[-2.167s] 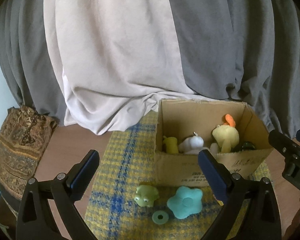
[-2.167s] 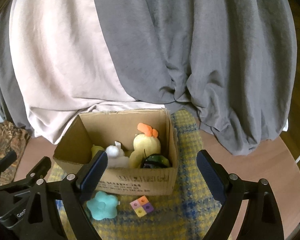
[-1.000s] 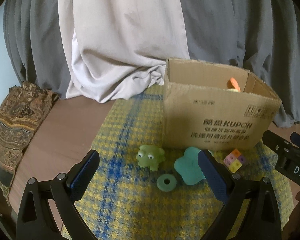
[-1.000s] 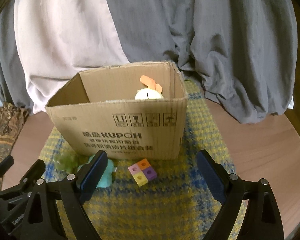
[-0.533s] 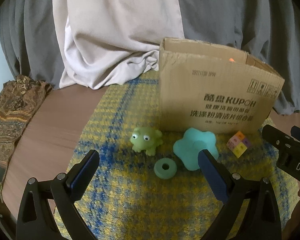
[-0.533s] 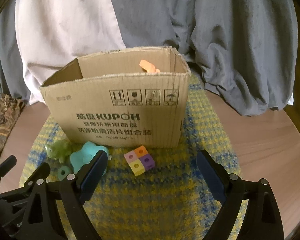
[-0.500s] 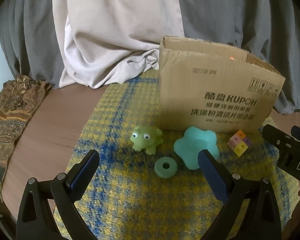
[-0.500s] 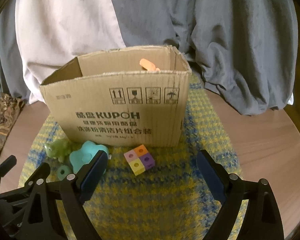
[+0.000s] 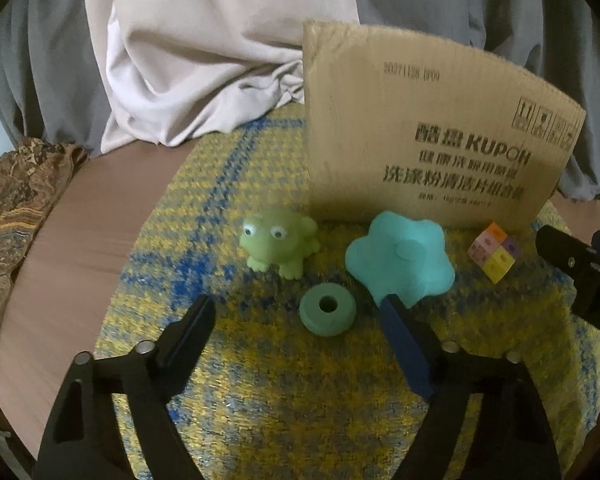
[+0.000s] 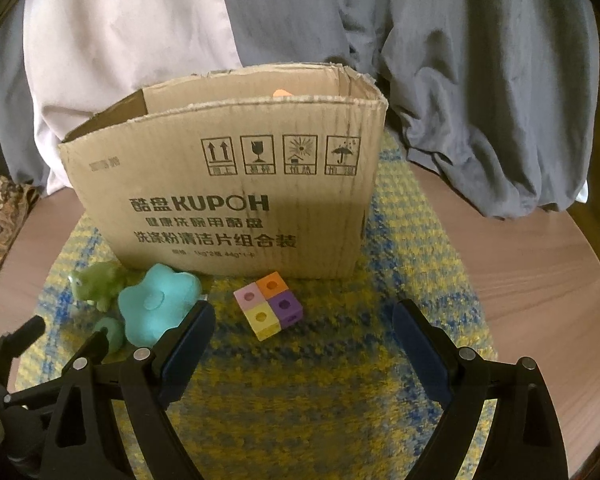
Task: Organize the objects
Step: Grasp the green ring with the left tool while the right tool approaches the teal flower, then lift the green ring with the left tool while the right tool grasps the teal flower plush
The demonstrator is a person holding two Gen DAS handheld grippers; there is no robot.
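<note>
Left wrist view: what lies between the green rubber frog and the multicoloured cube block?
The teal flower-shaped toy, between frog and block, in both views.

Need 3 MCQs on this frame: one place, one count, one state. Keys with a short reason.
1. Where is the green ring?
A. inside the box
B. on the cloth, in front of the frog
C. on the bare table

2. How many coloured squares show on top of the block cube?
A. two
B. four
C. six

3. The right gripper is:
A. open, holding nothing
B. shut on the cube
C. shut on the frog

Key: 1 B, it lies on the cloth just nearer than the frog. 2 B, pink, orange, yellow, purple. 3 A, its fingers stand wide apart, short of the cube.
</note>
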